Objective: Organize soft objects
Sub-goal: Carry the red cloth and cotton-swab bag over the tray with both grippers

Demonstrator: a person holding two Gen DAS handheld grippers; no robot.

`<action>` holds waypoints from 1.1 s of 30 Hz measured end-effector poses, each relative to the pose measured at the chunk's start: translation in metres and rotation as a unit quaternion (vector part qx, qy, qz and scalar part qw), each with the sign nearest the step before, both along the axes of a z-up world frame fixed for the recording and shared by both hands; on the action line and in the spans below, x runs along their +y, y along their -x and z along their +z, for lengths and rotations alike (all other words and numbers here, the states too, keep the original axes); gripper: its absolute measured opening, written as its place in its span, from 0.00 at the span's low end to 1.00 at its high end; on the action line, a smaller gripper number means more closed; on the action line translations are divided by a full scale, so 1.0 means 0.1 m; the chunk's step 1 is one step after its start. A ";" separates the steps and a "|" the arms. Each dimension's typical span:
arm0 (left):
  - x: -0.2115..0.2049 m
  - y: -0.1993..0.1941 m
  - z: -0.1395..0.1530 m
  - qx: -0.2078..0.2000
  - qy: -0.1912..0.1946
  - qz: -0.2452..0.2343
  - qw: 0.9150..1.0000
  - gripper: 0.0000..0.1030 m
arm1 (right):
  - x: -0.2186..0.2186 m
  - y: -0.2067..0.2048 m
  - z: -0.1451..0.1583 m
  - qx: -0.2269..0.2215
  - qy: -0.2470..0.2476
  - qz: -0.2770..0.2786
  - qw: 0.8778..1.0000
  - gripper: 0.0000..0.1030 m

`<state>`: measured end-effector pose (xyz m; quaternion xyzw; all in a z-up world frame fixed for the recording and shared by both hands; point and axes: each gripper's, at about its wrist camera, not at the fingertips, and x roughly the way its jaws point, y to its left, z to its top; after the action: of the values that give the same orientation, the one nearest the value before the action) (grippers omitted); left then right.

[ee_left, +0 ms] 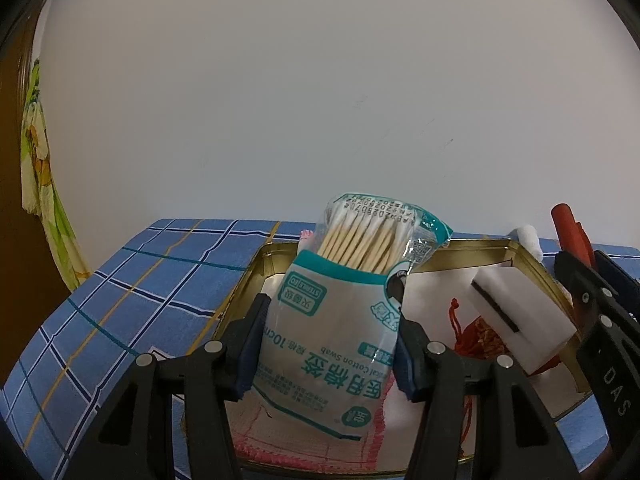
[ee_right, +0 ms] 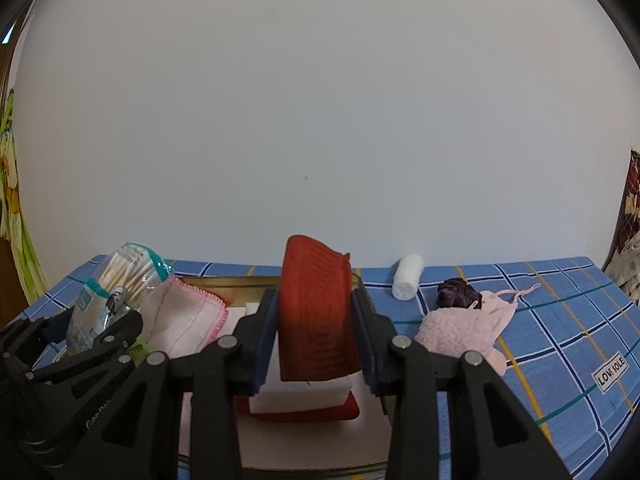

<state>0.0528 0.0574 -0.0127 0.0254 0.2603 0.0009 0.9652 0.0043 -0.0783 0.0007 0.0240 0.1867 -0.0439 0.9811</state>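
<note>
My left gripper is shut on a teal-and-white bag of cotton swabs and holds it upright over the gold metal tin. My right gripper is shut on a red ribbed silicone pad, held on edge above a white sponge in the same tin. The swab bag shows at the left of the right wrist view. A pink-edged white cloth lies in the tin under the bag. A white sponge block with a dark slit and a red tasselled pouch lie at the tin's right.
On the blue checked cloth to the right of the tin lie a white gauze roll, a dark purple scrunchie and a pink fluffy item with straps. A white wall stands behind. A floral curtain hangs at the left.
</note>
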 end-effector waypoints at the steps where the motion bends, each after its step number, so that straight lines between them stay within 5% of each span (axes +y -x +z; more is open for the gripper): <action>1: 0.00 -0.01 -0.01 0.001 0.000 0.000 1.000 0.56 | 0.01 0.00 0.00 0.001 0.000 0.001 1.000 0.36; 33: -0.05 -0.08 -0.13 0.020 -0.017 0.009 1.000 0.56 | 0.15 -0.14 -0.09 0.041 0.012 0.028 0.999 0.36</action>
<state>0.0603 0.0522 -0.0258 0.0397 0.2797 0.0132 0.9592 0.0179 -0.0633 -0.0080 0.0047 0.2266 -0.0194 0.9738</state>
